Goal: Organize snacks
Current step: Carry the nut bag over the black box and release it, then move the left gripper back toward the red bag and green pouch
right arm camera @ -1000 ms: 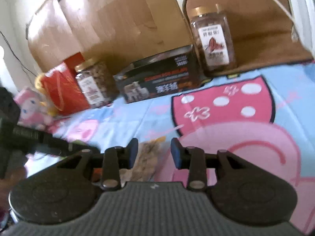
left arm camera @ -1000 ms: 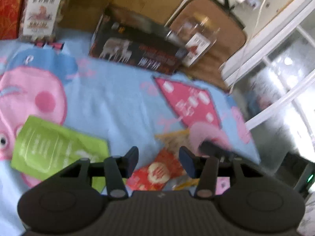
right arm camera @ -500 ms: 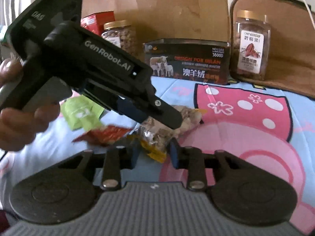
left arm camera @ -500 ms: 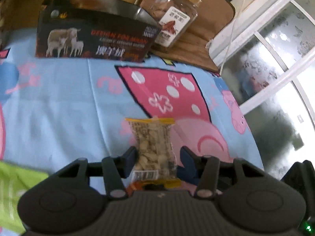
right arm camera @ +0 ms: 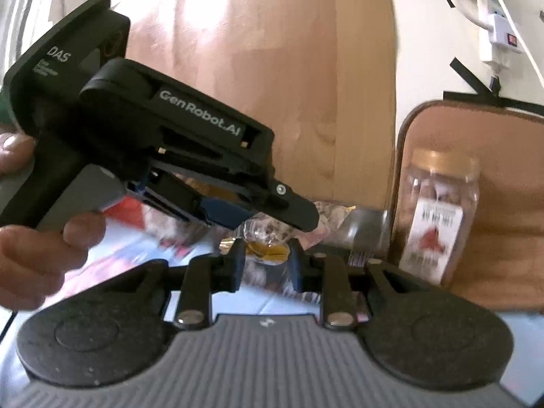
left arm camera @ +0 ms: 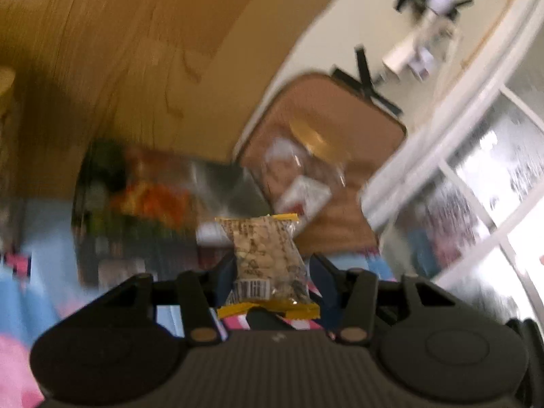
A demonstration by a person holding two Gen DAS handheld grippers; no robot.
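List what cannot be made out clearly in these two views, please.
- Left wrist view: the dark box and what lies in it, smeared by motion blur.
- Left wrist view: the jar label, too blurred to read.
- Right wrist view: most of the peanut packet, hidden behind the left gripper and the fingers of the right gripper.

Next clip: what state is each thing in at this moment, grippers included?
peanut packet: held in the air, pinched at its sides.
left gripper: shut on the peanut packet.
right gripper: fingers flank the peanut packet's yellow end; whether they grip it is unclear.
jar: upright, gold lid on.
black box: open, snacks inside, blurred.
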